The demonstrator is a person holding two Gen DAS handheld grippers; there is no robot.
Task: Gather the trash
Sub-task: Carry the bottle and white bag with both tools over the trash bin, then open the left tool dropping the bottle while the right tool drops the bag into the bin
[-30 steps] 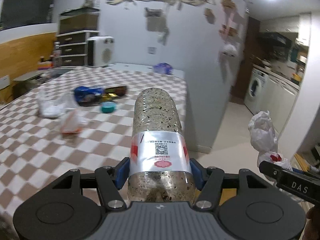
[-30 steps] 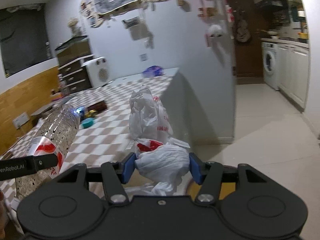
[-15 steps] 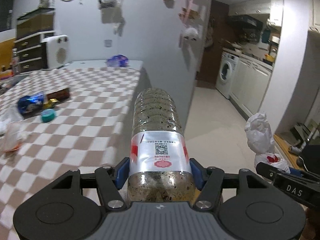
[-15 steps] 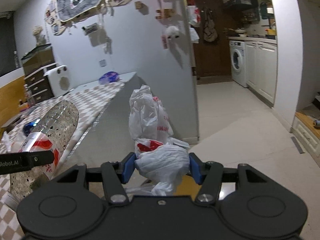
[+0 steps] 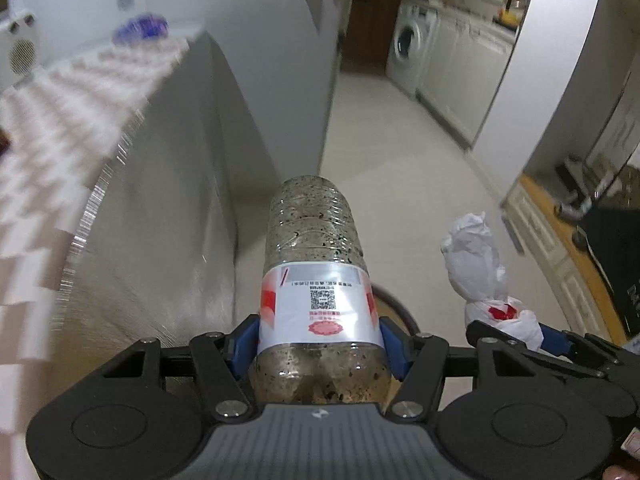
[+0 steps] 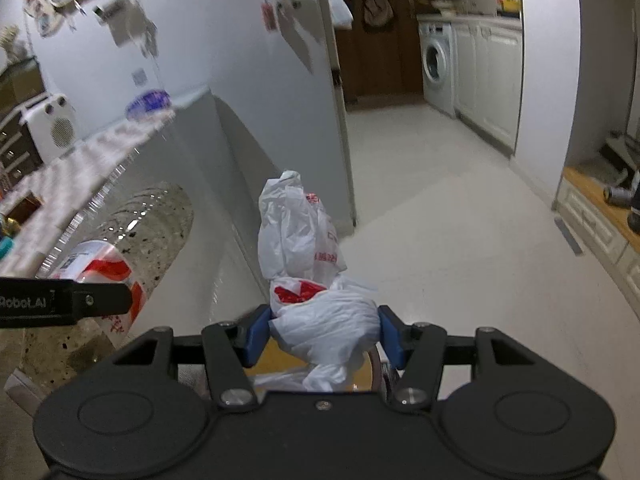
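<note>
Left gripper (image 5: 320,336): blue pads pressed on both sides of a plastic bottle (image 5: 316,272), across its label band. The bottle points away from the camera and stands out over the pale floor (image 5: 400,152), just right of the grey table side (image 5: 168,208). Clear wall, speckled dark inside; contents cannot be told.

Right gripper (image 6: 320,332): pads pinching a crumpled white plastic bag (image 6: 316,280) with red print, wadded between them, its loose top sticking up and forward. It is held to the right of the bottle, also over the floor.

Something round with a dark rim and yellowish inside shows beneath both grippers; possibly the bin, mostly hidden.

Handling, judged: the bottle looks light, thin-walled and smooth. The label band is the stiffest place to grip, since the ribbed upper part would dent and slide. The bag is very light and soft, with no fixed shape; grip the dense wad, not a loose flap, which would slip or tear.
</note>
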